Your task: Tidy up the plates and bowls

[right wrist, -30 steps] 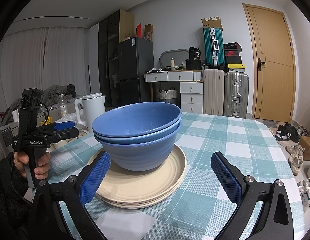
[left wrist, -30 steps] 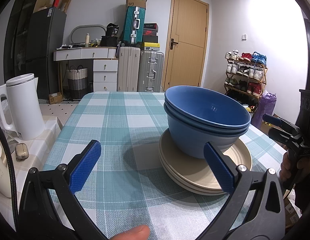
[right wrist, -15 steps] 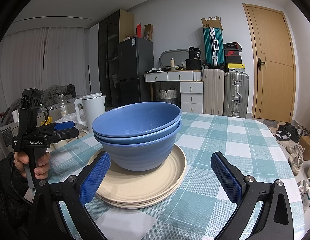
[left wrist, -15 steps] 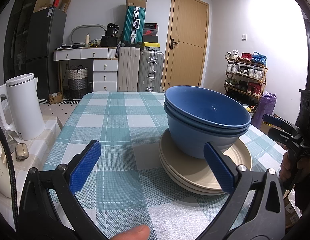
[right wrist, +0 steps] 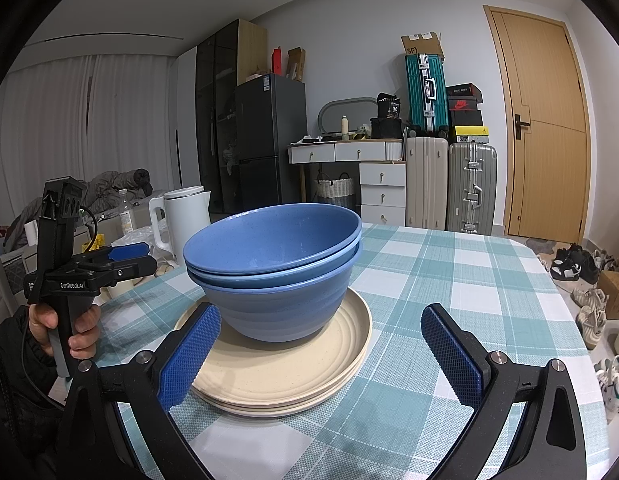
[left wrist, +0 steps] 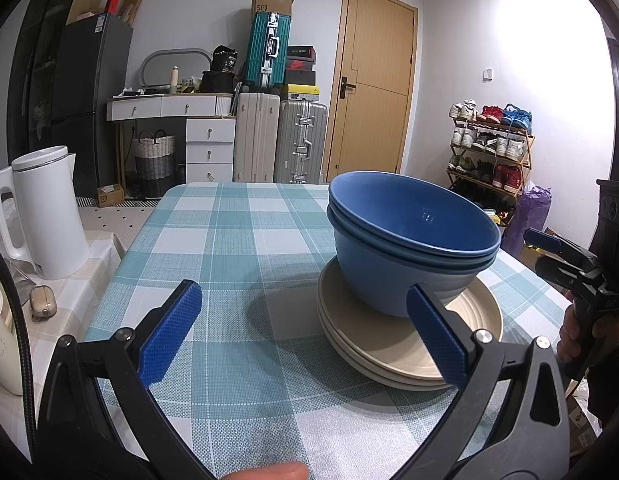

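bowls point(right wrist: 275, 268): blue, nested, sitting on the beige plates point(right wrist: 285, 376) (mid-table, checked cloth)
left gripper point(left wrist: 305, 336): jaws wide, holding nothing, near the stack
right gripper point(right wrist: 321, 354): same, spread wide

Nested blue bowls point(left wrist: 409, 240) hide the middle of the cream plates point(left wrist: 393, 344) from me. A blurred fingertip point(left wrist: 269, 472) is cut by the left view's near edge. My right hand-held gripper point(left wrist: 549, 252) is cropped at the right edge.
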`<state>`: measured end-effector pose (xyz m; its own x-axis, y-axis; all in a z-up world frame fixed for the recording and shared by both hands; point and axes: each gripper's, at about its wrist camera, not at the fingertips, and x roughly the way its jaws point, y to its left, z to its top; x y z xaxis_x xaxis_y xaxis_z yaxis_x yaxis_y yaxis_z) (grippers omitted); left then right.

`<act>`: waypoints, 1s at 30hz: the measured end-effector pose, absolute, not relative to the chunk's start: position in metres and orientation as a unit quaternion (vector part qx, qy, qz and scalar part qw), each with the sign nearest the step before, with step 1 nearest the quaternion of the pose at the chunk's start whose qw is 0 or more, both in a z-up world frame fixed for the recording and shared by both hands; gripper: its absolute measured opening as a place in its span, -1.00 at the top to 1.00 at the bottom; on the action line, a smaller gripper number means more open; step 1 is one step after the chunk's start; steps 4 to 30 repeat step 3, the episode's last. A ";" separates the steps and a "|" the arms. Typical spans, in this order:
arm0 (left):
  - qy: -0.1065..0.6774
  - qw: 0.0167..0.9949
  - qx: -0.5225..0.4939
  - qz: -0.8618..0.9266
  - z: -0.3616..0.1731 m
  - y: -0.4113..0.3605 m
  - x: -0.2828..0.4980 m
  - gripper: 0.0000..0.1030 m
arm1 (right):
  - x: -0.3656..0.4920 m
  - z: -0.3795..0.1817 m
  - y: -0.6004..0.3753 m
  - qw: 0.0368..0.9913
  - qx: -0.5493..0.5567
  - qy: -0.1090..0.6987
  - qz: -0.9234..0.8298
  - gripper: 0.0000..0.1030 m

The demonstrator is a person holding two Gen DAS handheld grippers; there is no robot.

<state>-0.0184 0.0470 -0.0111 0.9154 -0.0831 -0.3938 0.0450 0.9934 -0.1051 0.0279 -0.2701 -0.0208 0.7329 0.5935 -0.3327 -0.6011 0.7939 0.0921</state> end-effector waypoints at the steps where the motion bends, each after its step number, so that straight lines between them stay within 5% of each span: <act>1: 0.202 0.978 -0.047 -0.033 -0.011 0.047 -0.018 -0.98 | 0.028 -0.021 -0.270 0.931 -0.011 0.175 0.321 -0.99; 30: 0.202 0.978 -0.046 -0.033 -0.012 0.047 -0.017 -0.98 | 0.028 -0.021 -0.270 0.931 -0.011 0.175 0.321 -0.99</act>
